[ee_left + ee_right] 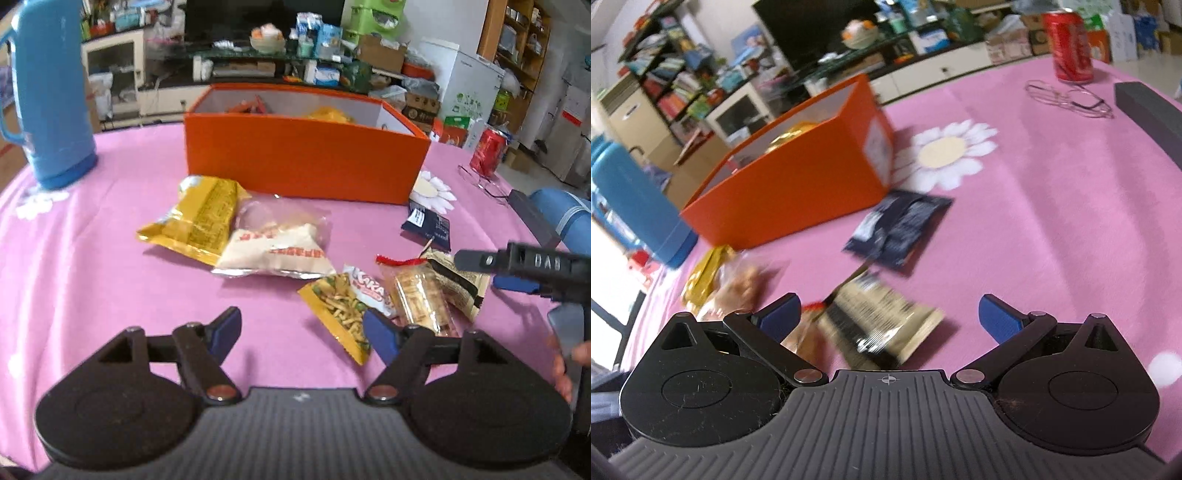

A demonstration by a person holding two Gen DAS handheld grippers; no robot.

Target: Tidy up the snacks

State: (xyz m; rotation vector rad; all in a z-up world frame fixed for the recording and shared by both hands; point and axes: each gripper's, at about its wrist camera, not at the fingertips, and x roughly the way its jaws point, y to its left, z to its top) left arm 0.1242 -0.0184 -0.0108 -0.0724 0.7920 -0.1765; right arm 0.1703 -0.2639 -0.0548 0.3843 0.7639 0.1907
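An orange box (306, 162) stands at the back of the pink table with a yellow bag (328, 112) inside. In front lie a yellow bag (195, 218), a white-and-clear bag (280, 243), a yellow KaKa packet (343, 306), a clear cracker packet (421, 299), a beige-and-black packet (458, 284) and a dark blue packet (428, 225). My left gripper (301, 325) is open and empty, its right finger beside the KaKa packet. My right gripper (888, 310) is open above the beige-and-black packet (882, 325), its pads clear of it. The dark blue packet (901, 229) lies beyond.
A blue thermos (51, 92) stands at the far left. A red can (1071, 44), a pair of glasses (1067, 99) and a dark grey case (1152, 114) are at the far right. A person's hand (565, 365) holds the right gripper's handle.
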